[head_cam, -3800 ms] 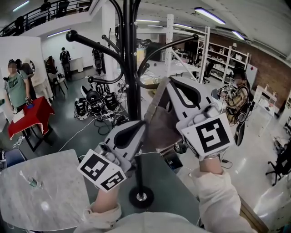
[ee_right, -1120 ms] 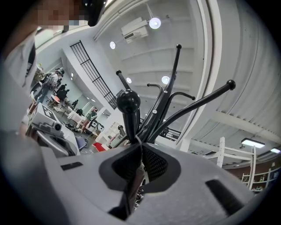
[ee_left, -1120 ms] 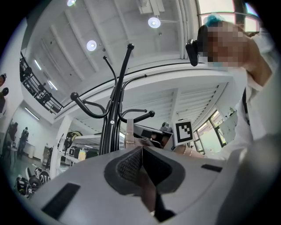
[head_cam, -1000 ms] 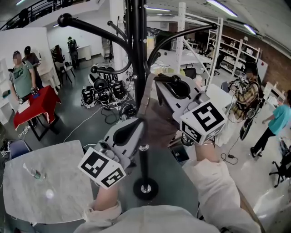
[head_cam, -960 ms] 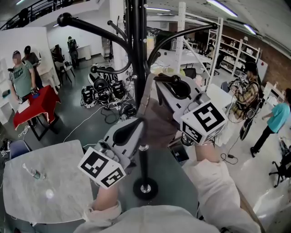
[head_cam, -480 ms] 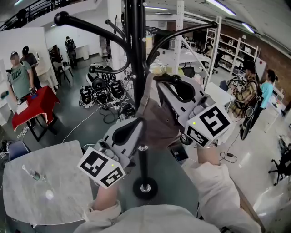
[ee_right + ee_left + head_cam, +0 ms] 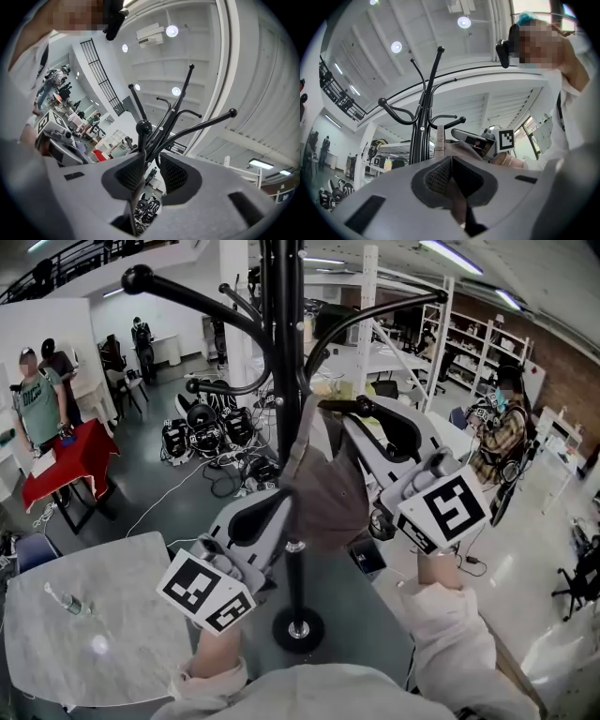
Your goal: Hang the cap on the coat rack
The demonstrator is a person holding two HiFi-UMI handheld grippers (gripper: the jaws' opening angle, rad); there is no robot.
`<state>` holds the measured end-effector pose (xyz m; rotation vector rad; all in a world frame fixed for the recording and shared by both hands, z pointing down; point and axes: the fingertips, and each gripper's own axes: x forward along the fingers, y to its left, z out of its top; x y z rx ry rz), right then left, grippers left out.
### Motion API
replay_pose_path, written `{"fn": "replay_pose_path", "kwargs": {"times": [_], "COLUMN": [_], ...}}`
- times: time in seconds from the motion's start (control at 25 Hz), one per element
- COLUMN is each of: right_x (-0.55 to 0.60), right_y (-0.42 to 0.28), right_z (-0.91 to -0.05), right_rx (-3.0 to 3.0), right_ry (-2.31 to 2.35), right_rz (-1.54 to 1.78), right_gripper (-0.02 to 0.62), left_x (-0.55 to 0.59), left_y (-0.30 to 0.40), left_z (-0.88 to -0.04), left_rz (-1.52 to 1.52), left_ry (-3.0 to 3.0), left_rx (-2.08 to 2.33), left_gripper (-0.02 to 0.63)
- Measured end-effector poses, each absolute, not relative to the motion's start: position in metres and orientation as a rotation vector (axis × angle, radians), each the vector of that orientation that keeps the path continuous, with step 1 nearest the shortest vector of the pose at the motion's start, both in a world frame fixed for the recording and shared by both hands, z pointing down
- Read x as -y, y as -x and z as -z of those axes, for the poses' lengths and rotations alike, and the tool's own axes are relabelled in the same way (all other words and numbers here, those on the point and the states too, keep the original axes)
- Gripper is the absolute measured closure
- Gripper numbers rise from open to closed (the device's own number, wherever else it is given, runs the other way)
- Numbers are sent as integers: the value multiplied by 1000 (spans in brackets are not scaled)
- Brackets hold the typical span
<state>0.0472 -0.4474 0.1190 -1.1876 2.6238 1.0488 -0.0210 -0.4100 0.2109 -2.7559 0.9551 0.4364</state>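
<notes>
The black coat rack (image 7: pixel 281 381) rises in front of me. A grey-brown cap (image 7: pixel 323 493) hangs beside its pole, the strap (image 7: pixel 439 140) pointing up. My left gripper (image 7: pixel 289 498) is shut on the cap's lower edge, and cloth shows pinched between its pads (image 7: pixel 451 161). My right gripper (image 7: pixel 349 420) is higher, at the cap's top. A rack hook with a ball knob (image 7: pixel 143 126) stands just beyond its tips. Its jaws (image 7: pixel 152 164) are apart, with background showing through the gap. A thin edge of cloth lies along the left pad.
The rack's round base (image 7: pixel 298 629) stands on the floor below my arms. A round marble table (image 7: pixel 112 652) with a small bottle (image 7: pixel 66 601) is at lower left. Behind are a red-covered table (image 7: pixel 66 460), several people, cables, gear and shelving (image 7: pixel 469 343).
My right gripper has drifted right and slightly down, away from the pole. The cap and my left gripper have barely moved.
</notes>
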Motion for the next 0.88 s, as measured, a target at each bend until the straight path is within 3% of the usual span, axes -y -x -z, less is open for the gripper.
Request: {"fn": "replay_pose_path", "kwargs": {"times": [0.52,0.88], "right_x": [412,378], "right_y": [-72,-75], "right_z": [-125,-138], "right_rx": [-2576,-2557], "right_ry": [1313,1380], "right_rz": [-1030,-1092], "right_gripper": [531,586], "left_x": [398,372], "left_y": [29,25], "left_z": [-213,-217], "left_rz": [-416,-394], "left_ry": [2738,2739], "left_rx": [-986,-951], "left_gripper": [592,592]}}
